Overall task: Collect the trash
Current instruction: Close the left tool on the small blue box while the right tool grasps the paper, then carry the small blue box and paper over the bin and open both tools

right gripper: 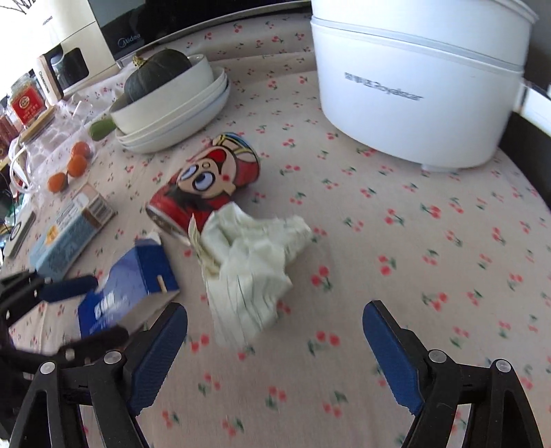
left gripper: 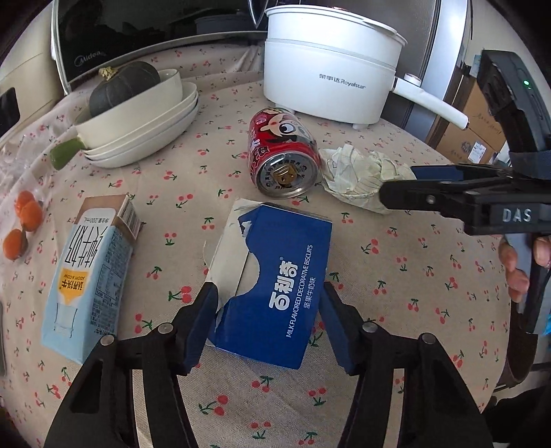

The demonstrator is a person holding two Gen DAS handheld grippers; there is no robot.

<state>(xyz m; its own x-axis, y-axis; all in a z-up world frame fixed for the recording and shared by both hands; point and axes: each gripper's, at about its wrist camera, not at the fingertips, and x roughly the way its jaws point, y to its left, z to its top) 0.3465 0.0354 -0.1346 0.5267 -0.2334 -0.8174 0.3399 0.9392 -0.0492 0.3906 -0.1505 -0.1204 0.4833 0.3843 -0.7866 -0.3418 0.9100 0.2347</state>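
Observation:
A torn blue biscuit box (left gripper: 275, 286) lies on the cherry-print tablecloth between the open jaws of my left gripper (left gripper: 270, 303); whether the pads touch it I cannot tell. A red drink can (left gripper: 282, 151) lies on its side beyond it. Crumpled pale paper (left gripper: 361, 175) lies right of the can. A light-blue milk carton (left gripper: 89, 272) lies at the left. My right gripper (right gripper: 275, 324) is open, just short of the crumpled paper (right gripper: 251, 268); it also shows from the side in the left wrist view (left gripper: 396, 191). The right wrist view shows the can (right gripper: 206, 186), box (right gripper: 127, 293) and carton (right gripper: 69, 231).
A white Royalstar electric pot (left gripper: 330, 65) stands at the back right. Stacked cream dishes (left gripper: 137, 117) hold a dark squash (left gripper: 124, 86) at the back left. Small oranges (left gripper: 24, 224) lie at the left edge. A microwave (left gripper: 137, 31) stands behind.

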